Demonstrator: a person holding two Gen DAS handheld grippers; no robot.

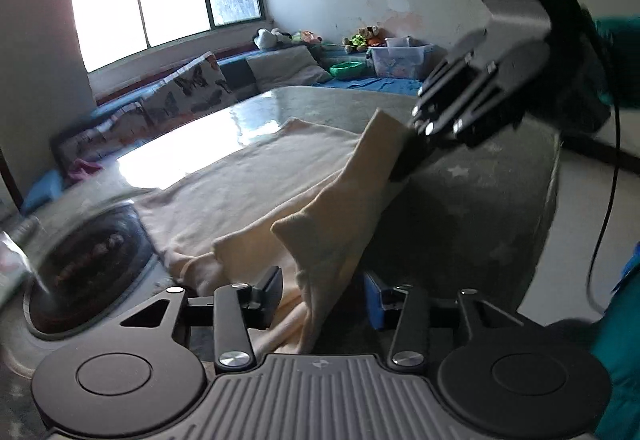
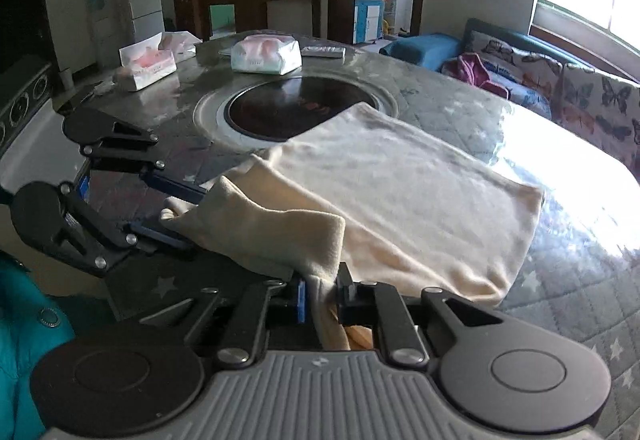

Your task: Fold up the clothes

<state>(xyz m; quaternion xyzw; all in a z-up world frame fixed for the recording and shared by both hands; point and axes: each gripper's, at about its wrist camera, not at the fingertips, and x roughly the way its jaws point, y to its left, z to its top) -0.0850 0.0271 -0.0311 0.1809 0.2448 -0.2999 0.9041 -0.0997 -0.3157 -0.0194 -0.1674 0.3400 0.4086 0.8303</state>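
A cream garment (image 1: 256,176) lies partly folded on the grey table (image 1: 472,208); it also shows in the right wrist view (image 2: 400,192). My left gripper (image 1: 322,294) stands open around a raised fold of the cloth; in the right wrist view it (image 2: 176,216) is at the left, with its jaws apart around a corner. My right gripper (image 2: 322,298) is shut on the near edge of the garment; in the left wrist view it (image 1: 416,144) holds a lifted corner above the table.
A round dark glass inset (image 2: 296,106) sits in the table (image 2: 560,280) behind the garment. Tissue packs (image 2: 266,54) and a remote (image 2: 324,51) lie at the far side. A butterfly-print sofa (image 1: 188,88) runs along the window wall.
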